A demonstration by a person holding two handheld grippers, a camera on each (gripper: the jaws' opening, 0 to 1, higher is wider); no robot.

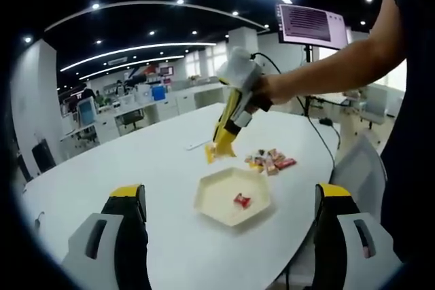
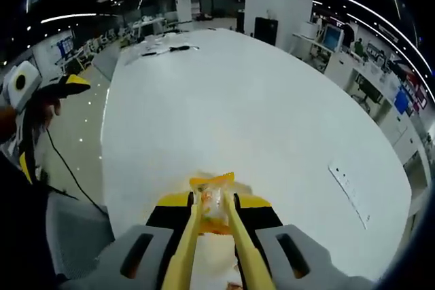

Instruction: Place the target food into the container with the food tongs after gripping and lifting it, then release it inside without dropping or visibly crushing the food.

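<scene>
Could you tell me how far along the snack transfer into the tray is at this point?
Done: one red-wrapped snack already lies in the hexagonal tray. In hand: the right gripper squeezes yellow tongs that grip an orange-wrapped snack, lifted over the tray. Left: lowering and releasing it inside; more snacks wait on the white table. The left gripper is open.

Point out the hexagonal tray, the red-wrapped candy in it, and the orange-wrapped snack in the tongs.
hexagonal tray [image 1: 216, 212]: left gripper view, bare floor near its front rim.
red-wrapped candy [image 1: 242, 200]: left gripper view, wrapper's middle.
orange-wrapped snack [image 2: 212, 202]: right gripper view, wrapper between the tong tips.
</scene>
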